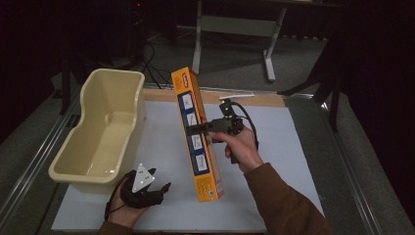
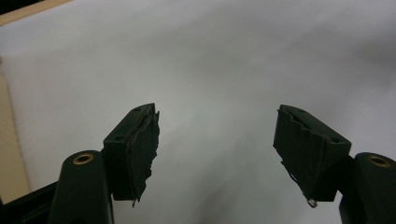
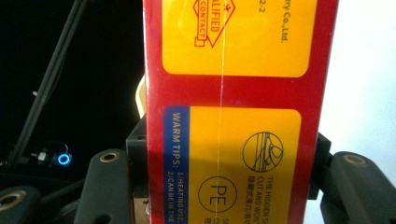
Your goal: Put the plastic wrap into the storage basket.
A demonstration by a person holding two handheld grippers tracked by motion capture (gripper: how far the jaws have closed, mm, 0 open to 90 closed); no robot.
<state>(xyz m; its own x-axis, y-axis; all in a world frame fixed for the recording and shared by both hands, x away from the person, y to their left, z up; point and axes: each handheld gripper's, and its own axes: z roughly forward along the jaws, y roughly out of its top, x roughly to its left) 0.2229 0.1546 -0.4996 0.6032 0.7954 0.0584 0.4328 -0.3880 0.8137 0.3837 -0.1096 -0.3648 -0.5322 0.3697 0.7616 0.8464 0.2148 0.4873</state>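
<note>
The right hand-held gripper (image 1: 195,129) reaches toward nine o'clock from mid-worktop, its jaws clamped on the long orange box (image 1: 197,134), which stands tilted on its narrow edge. At seven o'clock the left hand-held gripper (image 1: 157,182) rests with jaws spread wide over bare white worktop (image 1: 274,161), just beside the cream tub (image 1: 105,132). The box's lower print is cut off in the right gripper view.

Bright tabletop, dark surroundings, soft blur

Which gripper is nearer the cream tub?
Left. The left gripper sits open just off the cream tub's near end; the right gripper is across the white mat, clamped on the long orange box.
</note>
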